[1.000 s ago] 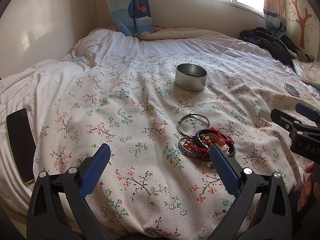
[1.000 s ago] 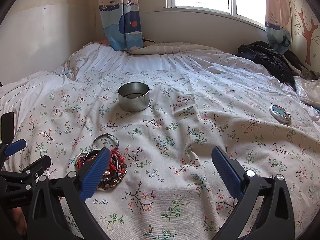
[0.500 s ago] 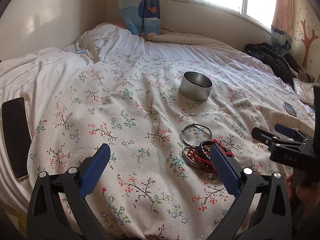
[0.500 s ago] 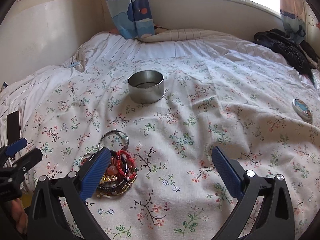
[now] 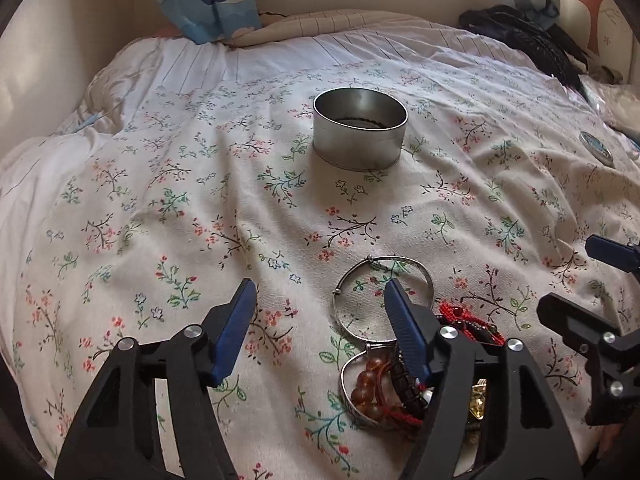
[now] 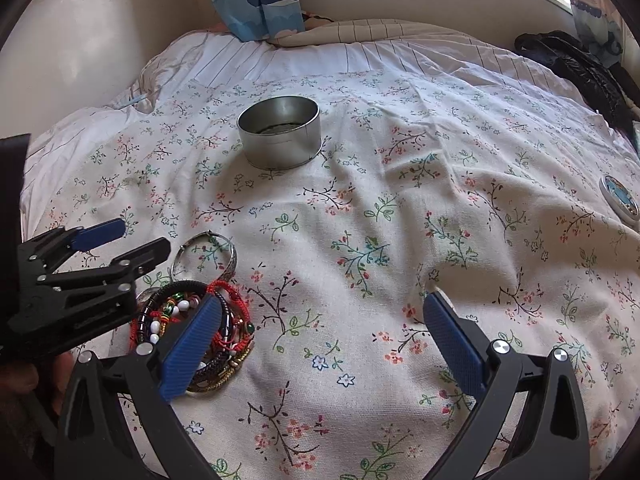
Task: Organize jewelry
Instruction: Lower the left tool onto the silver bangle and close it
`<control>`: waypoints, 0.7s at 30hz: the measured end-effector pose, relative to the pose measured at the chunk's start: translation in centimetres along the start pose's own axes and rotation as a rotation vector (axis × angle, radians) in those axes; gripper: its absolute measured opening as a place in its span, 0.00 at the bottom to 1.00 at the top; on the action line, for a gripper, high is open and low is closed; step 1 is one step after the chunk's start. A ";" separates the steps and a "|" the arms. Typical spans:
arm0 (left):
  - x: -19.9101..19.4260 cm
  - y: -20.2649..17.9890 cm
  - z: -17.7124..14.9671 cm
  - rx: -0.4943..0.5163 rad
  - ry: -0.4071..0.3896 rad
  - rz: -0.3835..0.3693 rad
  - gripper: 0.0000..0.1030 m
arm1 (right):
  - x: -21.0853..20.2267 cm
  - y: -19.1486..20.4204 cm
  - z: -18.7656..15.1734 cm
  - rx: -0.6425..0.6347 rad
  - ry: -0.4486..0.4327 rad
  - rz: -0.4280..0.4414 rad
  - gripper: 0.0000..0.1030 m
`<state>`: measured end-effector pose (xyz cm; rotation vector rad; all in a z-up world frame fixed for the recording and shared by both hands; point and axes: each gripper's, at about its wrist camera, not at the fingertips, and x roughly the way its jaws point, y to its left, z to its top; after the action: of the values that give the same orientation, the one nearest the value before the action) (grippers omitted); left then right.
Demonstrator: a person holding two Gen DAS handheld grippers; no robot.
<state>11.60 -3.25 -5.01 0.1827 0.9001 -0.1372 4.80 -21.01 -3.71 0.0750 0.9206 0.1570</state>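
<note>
A heap of bead and cord bracelets (image 5: pixel 384 384) (image 6: pixel 188 320) lies on the floral bedspread (image 5: pixel 200 208), and a thin silver bangle (image 5: pixel 352 276) (image 6: pixel 230 252) rests against its far side. Behind them stands an open round metal tin (image 5: pixel 360 136) (image 6: pixel 280 136) with something dark in its bottom. My left gripper (image 5: pixel 320 308) (image 6: pixel 128 242) hangs over the bangle's left rim. Its jaws are closing, and no pad presses on anything. My right gripper (image 6: pixel 320 320) (image 5: pixel 592 284) is open just right of the heap, over bare cloth.
A small round lid-like disc (image 5: pixel 596 148) (image 6: pixel 618 200) lies far right on the bedspread. A black jacket (image 5: pixel 520 28) (image 6: pixel 580 64) is heaped at the back right. A white quilt (image 5: pixel 36 168) rises at the left, by the wall. A hand (image 6: pixel 24 380) holds the left gripper.
The left gripper has swung forward and down toward the bangle and heap, and its jaws have narrowed. The phone has left its view. The right gripper has dropped slightly.
</note>
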 end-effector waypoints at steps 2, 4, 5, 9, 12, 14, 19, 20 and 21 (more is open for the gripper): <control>1.0 -0.6 0.3 0.033 0.018 -0.010 0.56 | -0.1 -0.2 0.1 0.013 -0.003 0.008 0.94; 1.8 -1.0 0.5 0.056 0.038 -0.004 0.56 | -0.1 -0.4 0.1 0.024 -0.002 0.017 0.94; 2.2 -1.2 0.4 0.062 0.048 -0.010 0.54 | 0.0 -0.5 0.1 0.027 -0.001 0.020 0.94; 3.7 -1.2 0.1 0.052 0.108 -0.068 0.26 | 0.1 -0.4 0.2 0.028 0.004 0.032 0.94; 3.7 -0.9 -0.1 0.032 0.118 -0.060 0.05 | 0.3 0.0 0.0 0.014 0.017 0.042 0.94; 3.4 -0.3 -0.3 -0.001 0.113 -0.071 0.04 | 0.4 0.3 -0.1 -0.001 0.022 0.039 0.94; 1.4 2.1 -0.3 -0.112 0.049 -0.075 0.04 | 0.5 1.5 -0.3 -0.046 0.036 0.116 0.94; 0.8 2.6 -0.4 -0.137 0.033 -0.073 0.04 | 0.5 2.0 -0.4 -0.067 0.040 0.140 0.94; 0.2 3.1 -0.5 -0.163 0.017 -0.069 0.04 | 0.5 2.7 -0.5 -0.098 0.047 0.169 0.94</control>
<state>11.95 -0.15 -5.22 0.0007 0.9300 -0.1259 4.39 -18.22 -4.06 0.0580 0.9517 0.3620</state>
